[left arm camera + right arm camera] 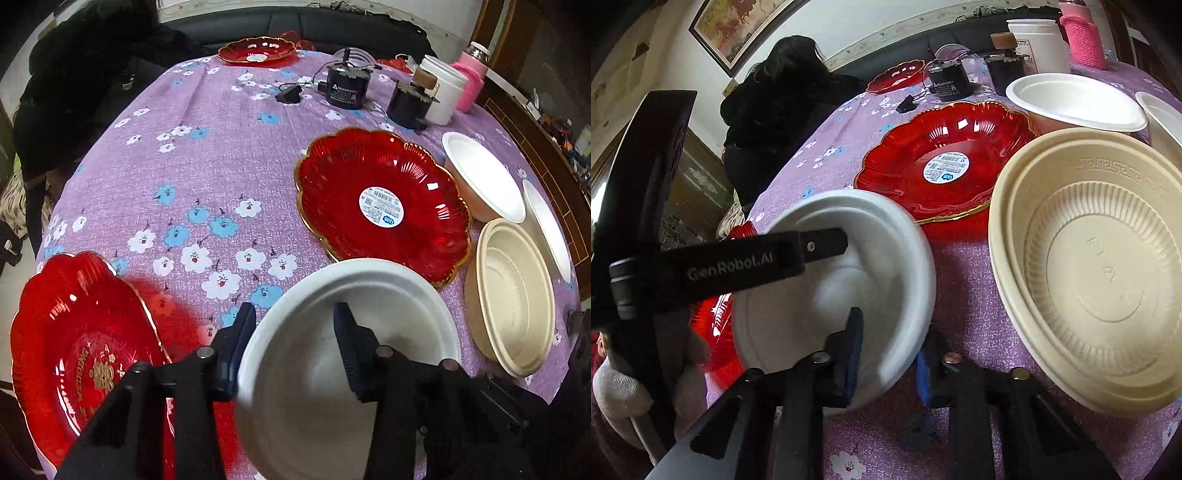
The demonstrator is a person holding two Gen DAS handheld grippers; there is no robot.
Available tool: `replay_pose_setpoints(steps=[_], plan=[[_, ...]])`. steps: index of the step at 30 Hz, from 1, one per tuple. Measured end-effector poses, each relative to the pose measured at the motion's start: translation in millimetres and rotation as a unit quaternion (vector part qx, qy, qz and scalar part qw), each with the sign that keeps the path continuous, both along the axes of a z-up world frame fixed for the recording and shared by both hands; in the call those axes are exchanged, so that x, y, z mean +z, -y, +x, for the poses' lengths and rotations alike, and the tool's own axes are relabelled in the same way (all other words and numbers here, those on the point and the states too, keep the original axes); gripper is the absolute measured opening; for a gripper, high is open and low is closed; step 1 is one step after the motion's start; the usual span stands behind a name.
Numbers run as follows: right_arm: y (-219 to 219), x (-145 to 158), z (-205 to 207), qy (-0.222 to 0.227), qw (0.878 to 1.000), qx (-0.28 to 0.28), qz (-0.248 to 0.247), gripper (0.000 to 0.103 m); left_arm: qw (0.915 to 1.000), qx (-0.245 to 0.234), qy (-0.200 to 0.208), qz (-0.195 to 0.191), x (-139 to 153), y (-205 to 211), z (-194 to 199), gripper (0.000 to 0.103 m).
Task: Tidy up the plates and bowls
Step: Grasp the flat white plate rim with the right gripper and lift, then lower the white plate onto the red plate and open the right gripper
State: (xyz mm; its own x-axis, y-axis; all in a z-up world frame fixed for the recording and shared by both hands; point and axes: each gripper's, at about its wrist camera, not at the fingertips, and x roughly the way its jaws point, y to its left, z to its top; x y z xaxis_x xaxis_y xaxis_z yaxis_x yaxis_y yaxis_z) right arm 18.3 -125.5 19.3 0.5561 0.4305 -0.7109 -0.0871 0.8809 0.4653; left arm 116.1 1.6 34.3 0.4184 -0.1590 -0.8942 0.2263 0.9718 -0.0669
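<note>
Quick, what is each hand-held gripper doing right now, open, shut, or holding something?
Left hand-held gripper: jaws straddle the rim of the round white paper bowl; a firm grip cannot be told.
Right hand-held gripper: closed on the same bowl's rim.

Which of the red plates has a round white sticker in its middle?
The red plate beside the cream bowl. The nearest one bears gold lettering instead; the far one's centre mark is unclear.

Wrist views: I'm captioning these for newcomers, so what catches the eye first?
The white bowl in the foreground, its rim straddled by both the left gripper and the right gripper. Next, the glossy red gold-rimmed plate at mid-table on the purple floral tablecloth, beside a cream bowl.
</note>
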Motion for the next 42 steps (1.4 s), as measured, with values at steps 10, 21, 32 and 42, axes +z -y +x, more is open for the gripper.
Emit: replay_pose_setpoints(steps=[10,21,32,42], plan=[[0,12,-13,0.043,0.999,-0.014,-0.016,0.022,0.9987,0.004,0.042,-0.029,33,-8,-36,0.034],[-38,36,-32,0.083,0.996,0.016,-0.031,0.022,0.9943,0.026,0.099,-0.029,61,-44,-84,0.034],[-126,60,-12,0.089,0.989,0.087,-0.075,0.022,0.9872,0.112,0.108,-0.036,63,-132,-92,0.035],[-200,40,16,0.062,0.982,0.126,-0.126,0.022,0.9789,0.192,0.061,-0.035,25,-205,-70,0.038]])
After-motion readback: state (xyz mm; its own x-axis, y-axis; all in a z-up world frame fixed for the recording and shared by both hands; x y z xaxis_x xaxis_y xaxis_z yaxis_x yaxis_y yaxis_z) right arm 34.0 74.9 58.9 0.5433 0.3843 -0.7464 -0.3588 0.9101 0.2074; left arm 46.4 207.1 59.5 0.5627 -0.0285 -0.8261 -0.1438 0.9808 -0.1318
